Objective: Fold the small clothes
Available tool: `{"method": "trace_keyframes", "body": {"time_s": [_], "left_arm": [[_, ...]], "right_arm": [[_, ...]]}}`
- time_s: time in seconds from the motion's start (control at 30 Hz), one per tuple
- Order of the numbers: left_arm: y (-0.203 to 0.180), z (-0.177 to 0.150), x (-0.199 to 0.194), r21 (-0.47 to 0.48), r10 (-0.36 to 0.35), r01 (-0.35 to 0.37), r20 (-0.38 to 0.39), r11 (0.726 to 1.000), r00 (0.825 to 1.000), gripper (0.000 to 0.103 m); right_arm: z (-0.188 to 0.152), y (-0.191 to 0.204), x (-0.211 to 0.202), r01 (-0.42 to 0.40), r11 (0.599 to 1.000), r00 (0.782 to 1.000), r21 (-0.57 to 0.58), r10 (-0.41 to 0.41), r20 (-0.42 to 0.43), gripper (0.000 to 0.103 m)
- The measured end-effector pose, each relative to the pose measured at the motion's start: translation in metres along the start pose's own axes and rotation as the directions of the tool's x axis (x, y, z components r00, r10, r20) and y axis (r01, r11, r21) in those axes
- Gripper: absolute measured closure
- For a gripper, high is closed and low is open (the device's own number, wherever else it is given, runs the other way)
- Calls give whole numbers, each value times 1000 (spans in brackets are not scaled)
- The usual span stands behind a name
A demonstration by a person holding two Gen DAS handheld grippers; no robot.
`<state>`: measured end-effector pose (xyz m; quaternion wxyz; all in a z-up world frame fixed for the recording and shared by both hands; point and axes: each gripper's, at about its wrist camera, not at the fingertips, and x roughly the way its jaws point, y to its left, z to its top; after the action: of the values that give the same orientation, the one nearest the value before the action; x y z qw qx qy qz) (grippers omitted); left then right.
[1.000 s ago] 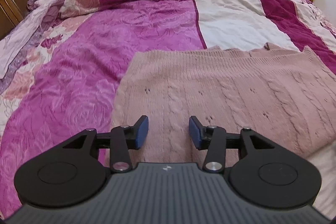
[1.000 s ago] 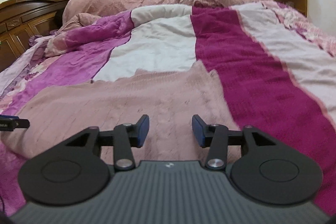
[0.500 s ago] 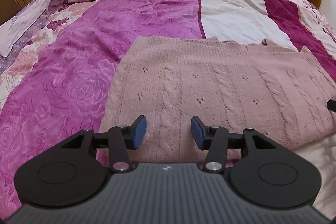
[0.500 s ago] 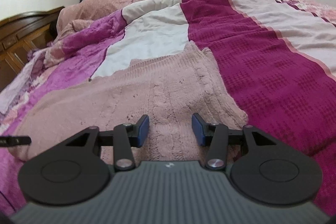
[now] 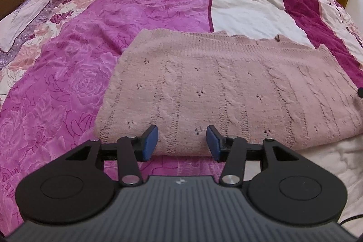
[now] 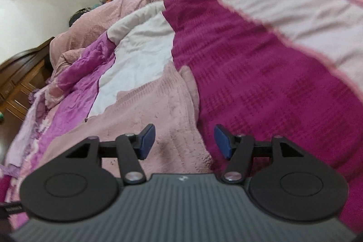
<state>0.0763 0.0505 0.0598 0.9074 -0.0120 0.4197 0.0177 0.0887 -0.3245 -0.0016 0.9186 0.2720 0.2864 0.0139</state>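
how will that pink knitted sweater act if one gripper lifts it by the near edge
The pink cable-knit sweater will probably droop and stretch rather than hold its shape, since it lies limp on the quilt. The thick knit should give the pads decent grip, so it is unlikely to slip. Lifted at one point, its folded layers may slide apart.

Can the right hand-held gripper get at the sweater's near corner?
Probably yes. The right hand-held gripper is opening, nothing between its jaws, and the sweater corner lies flat and uncovered just ahead.
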Motion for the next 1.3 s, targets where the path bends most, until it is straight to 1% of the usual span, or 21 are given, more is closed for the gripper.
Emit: {"method": "trace_keyframes", "body": {"time_s": [0.07,0.27,0.37,0.47,0.53,0.63,0.7,0.8,1.07,1.23,1.3], "left_arm": [[-2,1,0,10,3,-3,-1,1000,1000,48],[-2,1,3,-5,16,-16,-16,1000,1000,48],[-1,0,5,-11,14,-14,-23,1000,1000,48],[-2,0,6,-8,17,-17,-24,1000,1000,48],[-1,0,5,-7,16,-16,-23,1000,1000,48],[0,1,5,-9,19,-19,-22,1000,1000,48],[1,1,5,-13,22,-22,-21,1000,1000,48],[3,1,6,-20,22,-23,-26,1000,999,48],[2,0,6,-20,22,-23,-30,1000,999,48],[3,-1,6,-24,19,-20,-33,1000,999,48],[4,-1,6,-27,18,-19,-33,999,999,48]], "right_arm": [[-2,-5,10,-27,999,999,23,27,-26,43],[-9,-4,19,-61,998,998,-18,61,-22,43],[-9,-5,22,-141,990,989,8,142,-48,44],[-12,-5,25,-139,990,990,16,139,-32,54],[-13,-10,26,-145,988,989,57,146,-14,63],[-13,-14,23,-168,980,986,102,169,4,69],[-12,-9,22,-175,981,985,80,175,9,70],[-11,-4,23,-156,986,988,50,156,3,70],[-11,-7,26,-154,985,988,74,155,-8,69],[-10,-6,26,-154,984,988,89,154,7,68],[-9,-4,24,-164,983,986,77,162,26,71]]}}
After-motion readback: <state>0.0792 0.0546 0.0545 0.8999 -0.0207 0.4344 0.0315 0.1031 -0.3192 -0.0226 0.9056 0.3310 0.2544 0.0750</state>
